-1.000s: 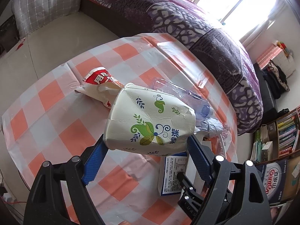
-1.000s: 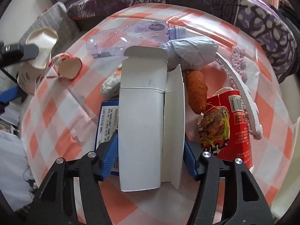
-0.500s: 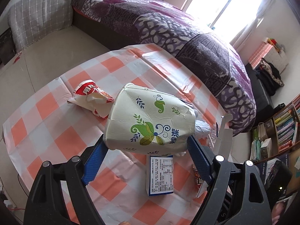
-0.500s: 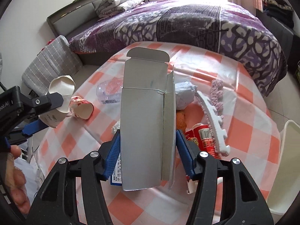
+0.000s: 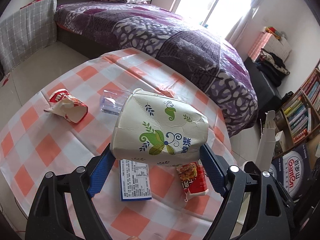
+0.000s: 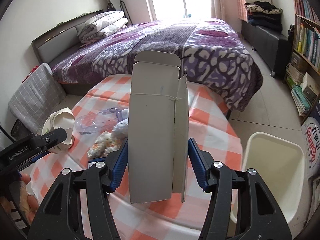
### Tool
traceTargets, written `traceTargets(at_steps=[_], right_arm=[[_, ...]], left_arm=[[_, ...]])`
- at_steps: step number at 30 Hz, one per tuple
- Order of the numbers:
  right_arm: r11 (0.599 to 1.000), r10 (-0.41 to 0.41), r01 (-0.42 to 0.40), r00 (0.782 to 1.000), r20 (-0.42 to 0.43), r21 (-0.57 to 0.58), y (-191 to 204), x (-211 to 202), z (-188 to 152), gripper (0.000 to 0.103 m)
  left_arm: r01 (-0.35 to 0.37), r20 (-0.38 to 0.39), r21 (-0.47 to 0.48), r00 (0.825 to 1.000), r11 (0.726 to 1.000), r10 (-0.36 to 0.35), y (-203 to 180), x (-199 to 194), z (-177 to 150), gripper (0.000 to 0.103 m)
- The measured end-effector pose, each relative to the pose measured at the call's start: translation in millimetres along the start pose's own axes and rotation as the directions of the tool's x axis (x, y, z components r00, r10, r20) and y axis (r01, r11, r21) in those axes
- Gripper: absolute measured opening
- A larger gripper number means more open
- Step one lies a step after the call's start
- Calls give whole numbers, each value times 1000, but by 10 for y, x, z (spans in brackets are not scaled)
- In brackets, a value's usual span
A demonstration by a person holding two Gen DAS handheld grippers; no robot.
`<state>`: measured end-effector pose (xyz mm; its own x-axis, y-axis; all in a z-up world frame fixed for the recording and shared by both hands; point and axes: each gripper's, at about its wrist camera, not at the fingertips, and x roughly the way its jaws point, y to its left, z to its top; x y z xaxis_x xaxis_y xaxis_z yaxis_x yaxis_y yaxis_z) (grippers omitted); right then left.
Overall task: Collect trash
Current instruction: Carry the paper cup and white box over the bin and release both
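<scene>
My left gripper (image 5: 156, 160) is shut on a crumpled white paper cup (image 5: 160, 128) with green leaf print and holds it above the checked table (image 5: 50, 144). The cup also shows in the right wrist view (image 6: 60, 126). My right gripper (image 6: 158, 160) is shut on an opened white carton (image 6: 154, 132) and holds it upright above the table, left of a white trash bin (image 6: 274, 172). On the table lie a red-white crumpled cup (image 5: 68, 108), a clear plastic bottle (image 5: 112, 102), a blue box (image 5: 135, 178) and a red snack packet (image 5: 193, 178).
Crumpled tissue (image 6: 104, 144) lies on the table. A bed with a purple cover (image 5: 170, 40) stands behind the table. Bookshelves (image 5: 300, 116) and a printed cardboard box (image 5: 290, 170) stand on the right. A grey checked cushion (image 5: 24, 36) leans at the left.
Both grippers have risen away from the table with their loads. The right one lifted the carton and turned rightward, so the white bin has come into view.
</scene>
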<state>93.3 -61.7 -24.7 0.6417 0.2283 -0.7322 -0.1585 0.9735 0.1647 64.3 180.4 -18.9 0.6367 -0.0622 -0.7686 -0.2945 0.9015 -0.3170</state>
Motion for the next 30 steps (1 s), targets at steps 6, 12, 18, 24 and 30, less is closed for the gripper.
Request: traceTargets(at_steps=[6, 12, 18, 24, 30], right_arm=[[991, -108, 110, 994, -25, 77, -556, -151, -76, 56], [961, -198, 209, 977, -75, 182, -1140, -277, -173, 57], [920, -286, 301, 953, -95, 249, -1529, -460, -221, 77], [899, -294, 295, 954, -52, 324, -1807, -700, -187, 90], [867, -291, 268, 957, -9, 420, -2102, -941, -184, 90]], left_arm=[[34, -28, 76, 999, 997, -32, -381, 86, -193, 82], [79, -58, 138, 996, 987, -71, -767, 165, -393, 82], [137, -91, 221, 989, 966, -119, -1197, 262, -581, 82], [181, -135, 272, 980, 945, -148, -1582, 361, -760, 82], [213, -184, 330, 970, 920, -159, -1926, 470, -989, 82]])
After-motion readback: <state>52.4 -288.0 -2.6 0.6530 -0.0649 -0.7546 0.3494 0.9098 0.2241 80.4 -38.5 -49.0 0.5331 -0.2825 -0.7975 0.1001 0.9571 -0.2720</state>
